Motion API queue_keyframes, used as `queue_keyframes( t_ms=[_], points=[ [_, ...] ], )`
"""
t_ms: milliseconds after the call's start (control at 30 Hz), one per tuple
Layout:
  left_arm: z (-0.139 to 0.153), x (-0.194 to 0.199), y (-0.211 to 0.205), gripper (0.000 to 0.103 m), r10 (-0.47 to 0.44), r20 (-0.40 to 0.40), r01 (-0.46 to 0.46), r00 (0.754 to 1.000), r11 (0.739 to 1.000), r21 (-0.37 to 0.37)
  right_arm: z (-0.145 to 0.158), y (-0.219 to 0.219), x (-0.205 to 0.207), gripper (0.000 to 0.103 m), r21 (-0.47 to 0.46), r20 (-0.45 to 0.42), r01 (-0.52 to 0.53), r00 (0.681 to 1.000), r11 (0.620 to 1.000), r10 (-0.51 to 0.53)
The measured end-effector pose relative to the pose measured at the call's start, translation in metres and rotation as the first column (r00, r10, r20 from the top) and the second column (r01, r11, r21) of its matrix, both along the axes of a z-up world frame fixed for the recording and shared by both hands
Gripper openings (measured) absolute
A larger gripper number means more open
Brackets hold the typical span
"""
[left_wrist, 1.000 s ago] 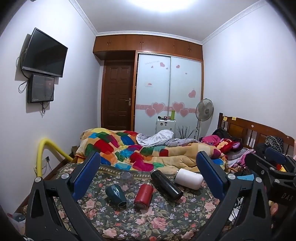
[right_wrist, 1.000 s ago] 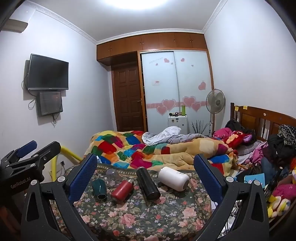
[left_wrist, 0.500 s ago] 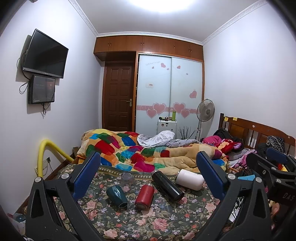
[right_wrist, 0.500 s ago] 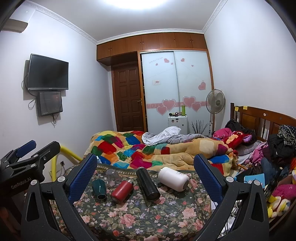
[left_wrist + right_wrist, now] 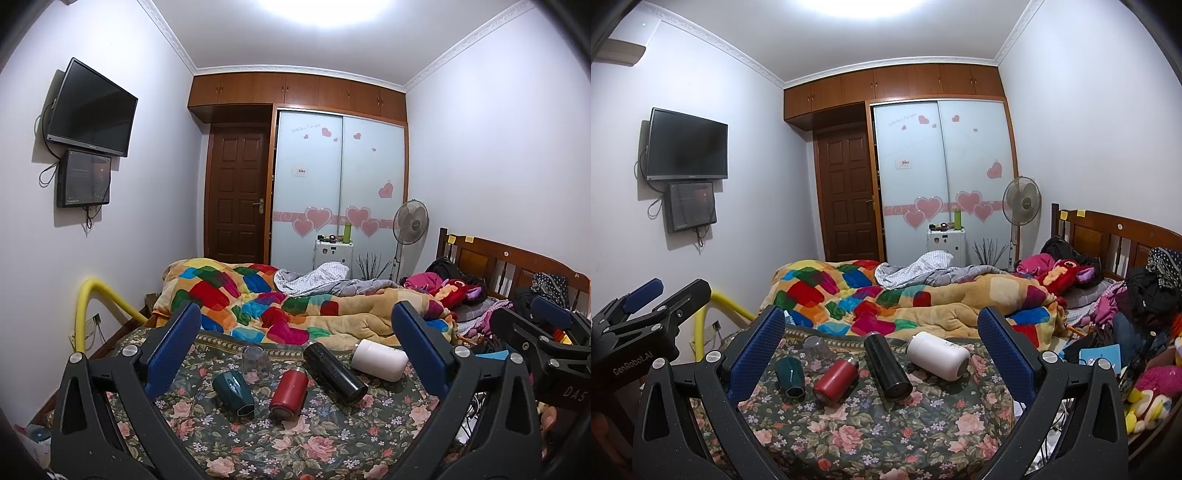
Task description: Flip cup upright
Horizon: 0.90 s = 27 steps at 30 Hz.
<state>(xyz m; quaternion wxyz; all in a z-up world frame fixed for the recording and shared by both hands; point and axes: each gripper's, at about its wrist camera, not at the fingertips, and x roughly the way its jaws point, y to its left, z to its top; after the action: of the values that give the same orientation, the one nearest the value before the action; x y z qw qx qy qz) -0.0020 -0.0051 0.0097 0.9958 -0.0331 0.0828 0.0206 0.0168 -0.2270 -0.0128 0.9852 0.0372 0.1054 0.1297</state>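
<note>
Several cups and flasks lie on their sides on a floral cloth (image 5: 295,443) (image 5: 886,435): a dark green faceted cup (image 5: 233,395) (image 5: 790,376), a red flask (image 5: 289,392) (image 5: 835,380), a black flask (image 5: 334,371) (image 5: 886,369) and a white flask (image 5: 378,359) (image 5: 937,354). A clear glass (image 5: 255,360) (image 5: 816,350) stands mouth down behind the green cup. My left gripper (image 5: 295,332) is open and empty, held back from them. My right gripper (image 5: 881,328) is also open and empty, and shows at the right edge of the left wrist view (image 5: 543,339).
A colourful patchwork quilt (image 5: 258,299) is heaped right behind the cups. A yellow padded rail (image 5: 92,306) rises at the left. Clothes and plush toys (image 5: 1145,314) pile up on the right by the wooden headboard (image 5: 1108,236).
Both views have shifted only slightly; the cups look a touch closer. Nothing on the cloth has moved and both grippers stay open.
</note>
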Motion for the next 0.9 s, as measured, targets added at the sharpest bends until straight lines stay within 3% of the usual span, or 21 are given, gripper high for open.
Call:
queue_keyframes(
  t_ms=[900],
  points=[
    [0.0052, -0.0041, -0.0017, 0.103, -0.001, 0.015, 0.001, 1.000, 1.000, -0.003, 0.0040, -0.0022, -0.0065, 0.103, 0.003, 0.020, 0.001, 1.000, 1.000, -0.001]
  ],
)
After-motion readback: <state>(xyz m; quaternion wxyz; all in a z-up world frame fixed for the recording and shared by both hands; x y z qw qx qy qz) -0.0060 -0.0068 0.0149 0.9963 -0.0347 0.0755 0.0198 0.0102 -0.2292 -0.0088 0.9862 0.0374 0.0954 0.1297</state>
